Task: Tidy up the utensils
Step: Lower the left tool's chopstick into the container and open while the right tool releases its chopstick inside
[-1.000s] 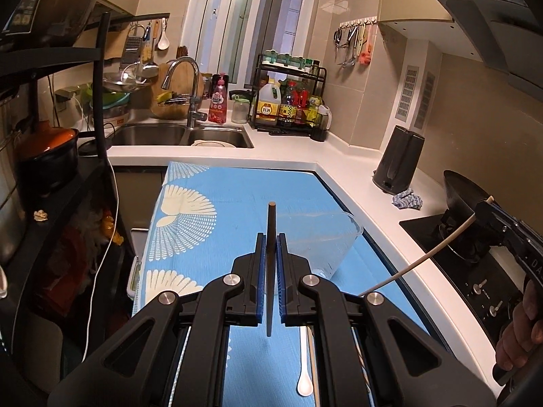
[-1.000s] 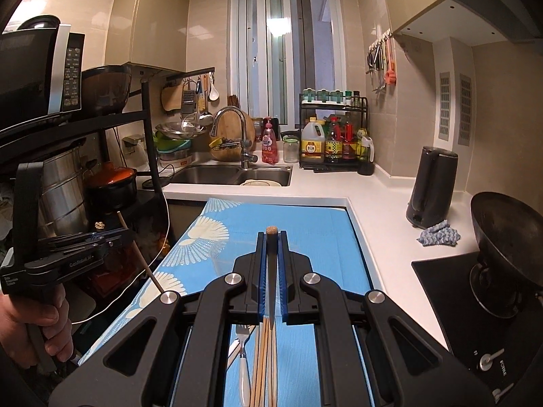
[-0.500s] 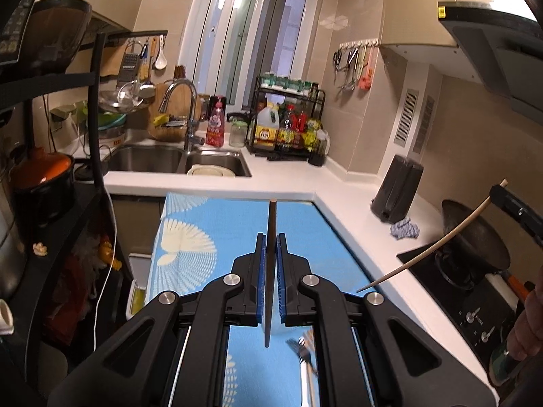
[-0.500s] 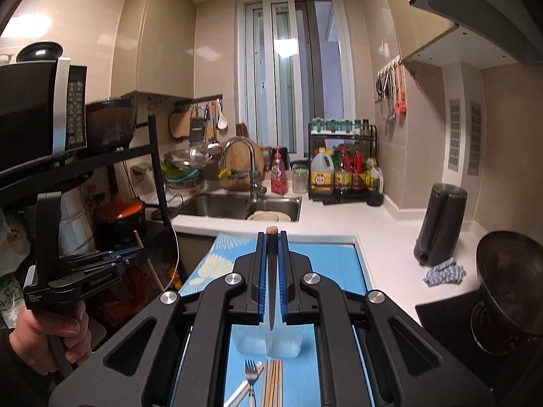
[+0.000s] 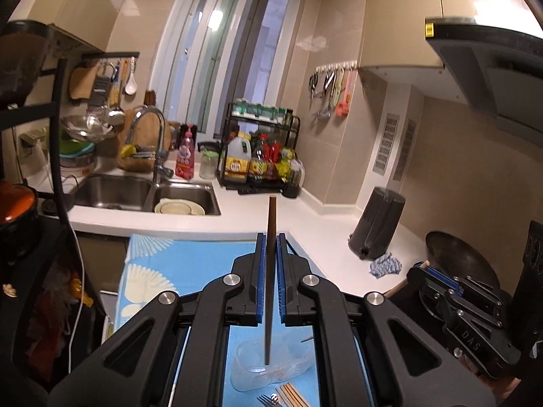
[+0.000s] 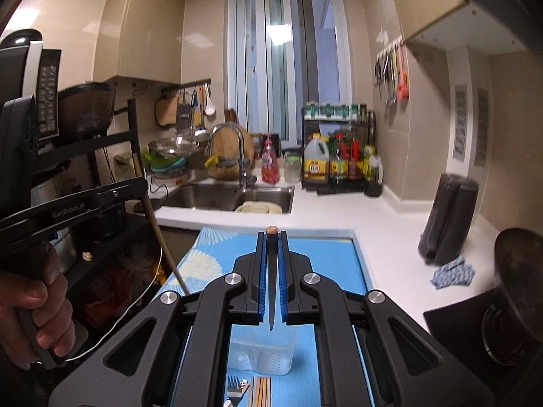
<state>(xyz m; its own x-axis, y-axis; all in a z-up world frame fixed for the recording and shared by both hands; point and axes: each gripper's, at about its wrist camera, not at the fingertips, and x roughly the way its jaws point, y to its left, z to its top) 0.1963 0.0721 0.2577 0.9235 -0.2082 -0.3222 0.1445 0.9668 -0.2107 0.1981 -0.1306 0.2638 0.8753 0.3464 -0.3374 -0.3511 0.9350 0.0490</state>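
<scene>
I hold two grippers, and each one is closed on one chopstick. My left gripper [image 5: 270, 278] clamps a dark chopstick [image 5: 270, 271] between its blue pads; the stick stands almost upright, with its top above the jaws and its thin tip hanging over the clear plastic container [image 5: 271, 369]. My right gripper [image 6: 271, 278] pinches a light wooden chopstick [image 6: 271, 278] in the same way, and its tip points down toward the same container [image 6: 261, 356]. In the left view I see the right gripper at the side, and in the right view I see a hand [image 6: 30, 318] around the handle of the left gripper.

So I count two chopsticks in the air, one per gripper. On the cloth, just in front of the container, lies one fork [image 6: 234, 388] and beside it a small bundle of light chopsticks [image 6: 261, 391]; I cannot count them exactly. There is one container, and it looks empty, but it is blurred.

The surface is a blue cloth [image 6: 322, 271] with white fan patterns, laid on a table between white counters [image 6: 339, 210]. Behind it is a double steel sink [image 6: 217, 196] with one tap, a black rack of bottles [image 6: 339, 156], a window, one dark knife block [image 6: 448, 217], one blue rag [image 6: 451, 273] and one wok [image 6: 519, 264] on the stove.
</scene>
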